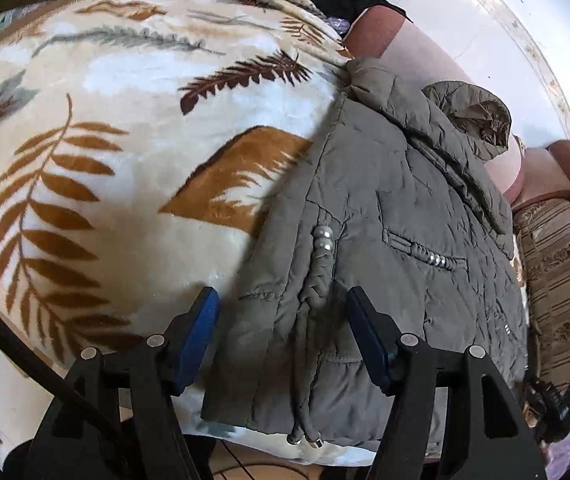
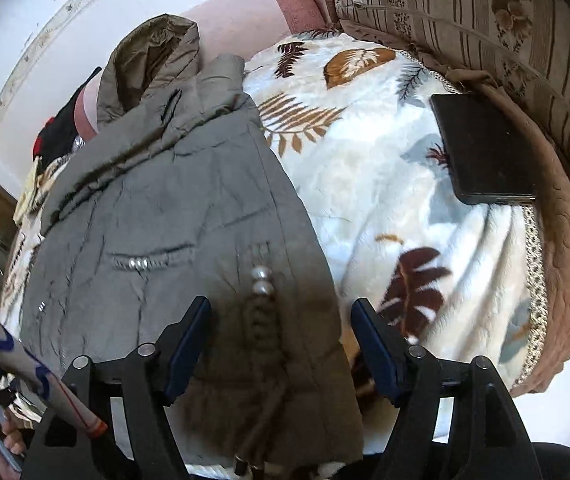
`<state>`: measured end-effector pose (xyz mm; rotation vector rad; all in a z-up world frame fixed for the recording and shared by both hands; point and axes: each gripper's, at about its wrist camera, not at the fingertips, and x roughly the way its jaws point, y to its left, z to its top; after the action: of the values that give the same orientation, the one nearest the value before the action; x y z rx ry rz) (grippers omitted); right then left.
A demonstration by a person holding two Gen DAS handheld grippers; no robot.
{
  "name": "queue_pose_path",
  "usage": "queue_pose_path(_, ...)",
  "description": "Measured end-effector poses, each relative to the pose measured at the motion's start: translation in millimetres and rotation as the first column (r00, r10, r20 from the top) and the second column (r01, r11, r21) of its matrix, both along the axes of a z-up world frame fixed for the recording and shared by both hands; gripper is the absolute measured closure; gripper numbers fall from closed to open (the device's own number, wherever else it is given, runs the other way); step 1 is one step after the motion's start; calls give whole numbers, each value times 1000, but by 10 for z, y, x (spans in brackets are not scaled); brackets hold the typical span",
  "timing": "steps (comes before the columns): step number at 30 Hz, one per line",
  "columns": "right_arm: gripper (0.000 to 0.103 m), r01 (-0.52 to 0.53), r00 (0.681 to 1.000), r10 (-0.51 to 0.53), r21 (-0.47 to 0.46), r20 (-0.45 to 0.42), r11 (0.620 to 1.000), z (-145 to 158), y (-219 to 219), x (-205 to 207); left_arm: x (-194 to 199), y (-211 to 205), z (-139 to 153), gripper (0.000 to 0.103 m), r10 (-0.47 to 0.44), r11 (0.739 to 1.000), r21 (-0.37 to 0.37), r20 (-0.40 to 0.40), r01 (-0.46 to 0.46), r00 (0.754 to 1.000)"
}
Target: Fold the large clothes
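I see the grey padded jacket lying already narrowed on the leaf-pattern blanket, hood toward the wall. My left gripper and right gripper both hover over its hem with jaws apart, holding nothing. I judge the next move is to pinch both hem corners and fold them toward the hood.

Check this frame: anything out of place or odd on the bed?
A black tablet-like slab lies on the blanket near the bed's edge, apart from the jacket and unrelated to folding. Otherwise nothing stands out; the jacket lies flat, hood bunched.
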<state>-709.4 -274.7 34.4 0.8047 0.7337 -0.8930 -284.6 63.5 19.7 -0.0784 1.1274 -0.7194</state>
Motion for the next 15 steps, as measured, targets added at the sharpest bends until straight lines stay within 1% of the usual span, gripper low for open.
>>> queue_pose_path(3, 24, 11, 1000, -11, 2, 1, 1000, 1, 24, -84, -73, -23, 19, 39, -11, 1000, 25, 41, 10, 999)
queue_pose_path(6, 23, 22, 1000, -22, 29, 2, 999, -55, 25, -158, -177, -27, -44, 39, -26, 999, 46, 35, 25, 999)
queue_pose_path(8, 23, 31, 999, -32, 58, 7, 998, -102, 30, -201, -240, -19, -51, 39, -36, 998, 62, 58, 32, 998)
queue_pose_path(10, 23, 35, 998, -39, 99, 39, 994, -152, 61, -245, -268, -10, -36, 42, -46, 997, 70, 86, 40, 995)
queue_pose_path(11, 23, 28, 998, -35, 113, 57, 993, -171, 85, -252, -279, -13, -31, 48, -53, 996, 70, 92, 46, 994)
queue_pose_path(12, 35, 1, 996, -14, 138, 91, 990, -205, 117, -241, -284, -15, -28, 55, -56, 996, 71, 97, 49, 994)
queue_pose_path(13, 56, -32, 993, 12, 160, 122, 987, -234, 151, -215, -303, -22, -17, 57, -57, 996, 78, 113, 48, 992)
queue_pose_path(14, 60, -33, 993, 16, 140, 116, 990, -219, 187, -206, -317, -25, -6, 62, -60, 995, 81, 124, 50, 991)
queue_pose_path(15, 72, -34, 994, 20, 121, 110, 992, -194, 204, -198, -333, -30, 6, 67, -62, 995, 82, 135, 51, 989)
